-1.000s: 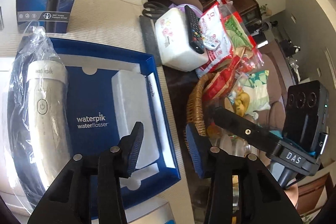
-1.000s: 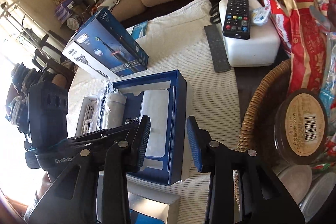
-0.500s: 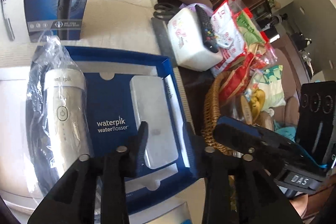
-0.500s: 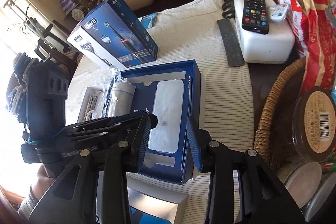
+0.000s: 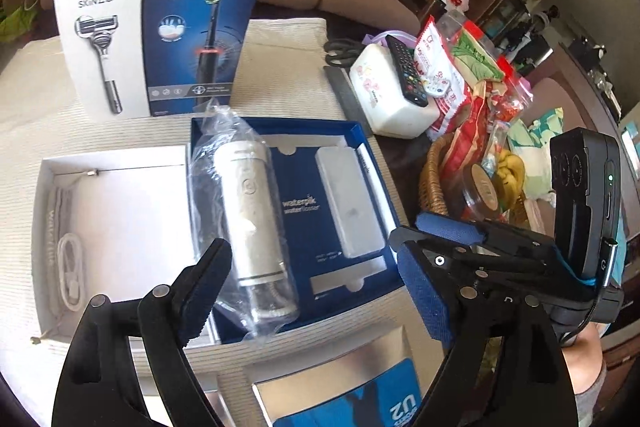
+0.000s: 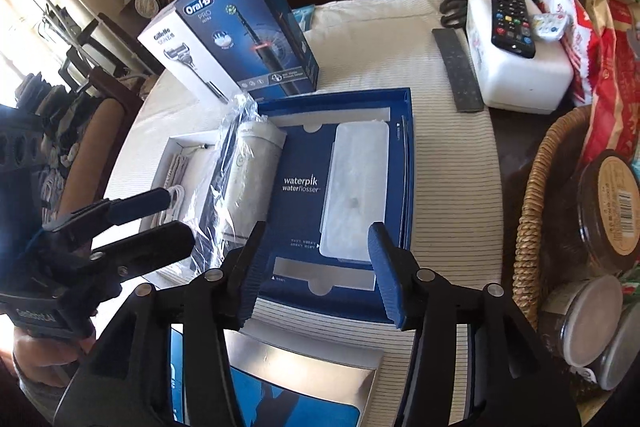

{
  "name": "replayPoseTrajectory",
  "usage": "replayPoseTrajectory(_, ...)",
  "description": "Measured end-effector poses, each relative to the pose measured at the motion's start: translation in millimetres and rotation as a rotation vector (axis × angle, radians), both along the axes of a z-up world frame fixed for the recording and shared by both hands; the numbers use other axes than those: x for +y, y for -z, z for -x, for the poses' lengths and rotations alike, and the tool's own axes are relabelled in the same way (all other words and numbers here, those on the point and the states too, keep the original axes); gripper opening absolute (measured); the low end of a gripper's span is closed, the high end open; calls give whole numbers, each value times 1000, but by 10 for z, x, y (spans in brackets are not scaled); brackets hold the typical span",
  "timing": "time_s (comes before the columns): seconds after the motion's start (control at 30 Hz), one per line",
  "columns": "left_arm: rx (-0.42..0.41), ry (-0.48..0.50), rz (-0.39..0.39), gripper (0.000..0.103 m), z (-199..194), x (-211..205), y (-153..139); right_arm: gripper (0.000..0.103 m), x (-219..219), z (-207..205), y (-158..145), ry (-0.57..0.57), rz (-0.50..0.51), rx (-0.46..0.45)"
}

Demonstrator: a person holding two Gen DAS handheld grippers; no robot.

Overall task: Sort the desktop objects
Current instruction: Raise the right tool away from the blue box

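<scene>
An open blue Waterpik box (image 5: pixel 298 205) (image 6: pixel 298 223) lies on the striped cloth. In it are a white flosser in a clear plastic bag (image 5: pixel 248 211) (image 6: pixel 252 171) and a white case (image 5: pixel 346 203) (image 6: pixel 356 187). My left gripper (image 5: pixel 316 287) hovers above the box's near edge; its jaws are opening wide, with nothing between them. My right gripper (image 6: pixel 318 267) hangs over the near end of the white case; its jaws are opening too, and the pads touch nothing. Each gripper shows in the other's view, the right gripper (image 5: pixel 440 239) beside the basket and the left gripper (image 6: pixel 160 223) over the bag.
A white box with a coiled cable (image 5: pixel 72 267) sits left of the blue box. Oral-B box (image 5: pixel 196 39) and Gillette box (image 5: pixel 100 47) stand behind. A silver-blue box (image 5: pixel 340 387) lies nearest. At right are a wicker basket (image 6: pixel 532 211), a tissue box (image 6: pixel 516 75) with a remote (image 6: pixel 512 15) on it, and a slim grey remote (image 6: pixel 456 71).
The left gripper pulled back and up, so more of the table shows, and its jaws spread wide. The right gripper shifted left over the blue box and its jaws opened.
</scene>
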State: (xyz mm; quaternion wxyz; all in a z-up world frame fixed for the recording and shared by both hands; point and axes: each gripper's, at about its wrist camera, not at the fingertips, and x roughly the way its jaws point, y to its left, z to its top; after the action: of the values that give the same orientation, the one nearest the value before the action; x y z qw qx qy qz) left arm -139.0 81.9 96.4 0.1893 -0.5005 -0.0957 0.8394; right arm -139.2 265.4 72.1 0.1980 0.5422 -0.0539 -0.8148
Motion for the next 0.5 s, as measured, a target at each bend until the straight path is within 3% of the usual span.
replayPoseTrajectory(0.03, 12, -1, 29, 95, -49, -33, 1, 64, -22, -36, 20, 1, -12, 5)
replayPoseTrajectory(0.07, 22, 1, 54, 95, -97, -67, 7, 83, -45, -72, 38, 1, -20, 13)
replayPoseTrajectory(0.13, 27, 4, 90, 103, -175, -139, 28, 103, -85, -159, 52, 13, -48, 37)
replayPoseTrajectory(0.5, 67, -44, 184, 103, -545, -539, 21, 103, -314, -503, -36, 16, -96, 87)
